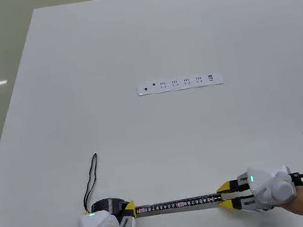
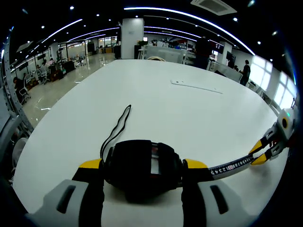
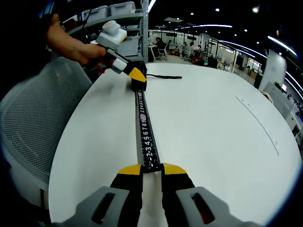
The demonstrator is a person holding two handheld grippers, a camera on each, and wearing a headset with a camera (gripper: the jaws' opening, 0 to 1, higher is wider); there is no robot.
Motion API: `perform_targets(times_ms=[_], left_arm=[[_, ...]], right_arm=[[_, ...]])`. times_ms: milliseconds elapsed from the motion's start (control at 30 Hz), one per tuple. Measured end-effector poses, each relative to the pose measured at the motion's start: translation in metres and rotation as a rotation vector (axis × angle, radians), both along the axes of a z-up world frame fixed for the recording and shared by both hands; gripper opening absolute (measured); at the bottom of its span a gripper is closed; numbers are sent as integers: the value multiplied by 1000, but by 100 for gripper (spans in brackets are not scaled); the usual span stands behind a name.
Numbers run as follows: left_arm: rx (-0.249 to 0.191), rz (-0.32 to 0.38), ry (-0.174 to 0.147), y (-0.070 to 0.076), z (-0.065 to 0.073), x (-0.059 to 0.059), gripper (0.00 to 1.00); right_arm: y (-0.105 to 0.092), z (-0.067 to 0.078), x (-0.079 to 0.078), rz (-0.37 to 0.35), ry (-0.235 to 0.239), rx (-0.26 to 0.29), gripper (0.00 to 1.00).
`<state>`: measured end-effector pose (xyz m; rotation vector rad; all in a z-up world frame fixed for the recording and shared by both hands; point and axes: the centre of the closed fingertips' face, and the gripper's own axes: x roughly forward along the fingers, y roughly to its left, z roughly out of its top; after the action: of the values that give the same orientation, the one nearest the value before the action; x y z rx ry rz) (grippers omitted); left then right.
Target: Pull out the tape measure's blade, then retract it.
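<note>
Head view showed my left hand-held gripper clamping the round black tape case, its dark numbered blade running straight rightward to my right hand-held gripper pinching its tip.

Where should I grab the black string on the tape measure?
Pinch the strap near its far looped end, coming straight down from above: it lies flat on the table, stretched away from the left gripper clamping the case.
</note>
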<state>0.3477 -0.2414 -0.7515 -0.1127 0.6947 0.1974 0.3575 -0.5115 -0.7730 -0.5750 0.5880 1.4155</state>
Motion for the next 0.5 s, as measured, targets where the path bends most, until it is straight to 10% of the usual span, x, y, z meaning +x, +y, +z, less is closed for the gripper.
perform_targets(times_ms=[500], left_arm=[[0,-1,2,0,0,0,63]], right_arm=[[7,2,0,0,-2,5,13]])
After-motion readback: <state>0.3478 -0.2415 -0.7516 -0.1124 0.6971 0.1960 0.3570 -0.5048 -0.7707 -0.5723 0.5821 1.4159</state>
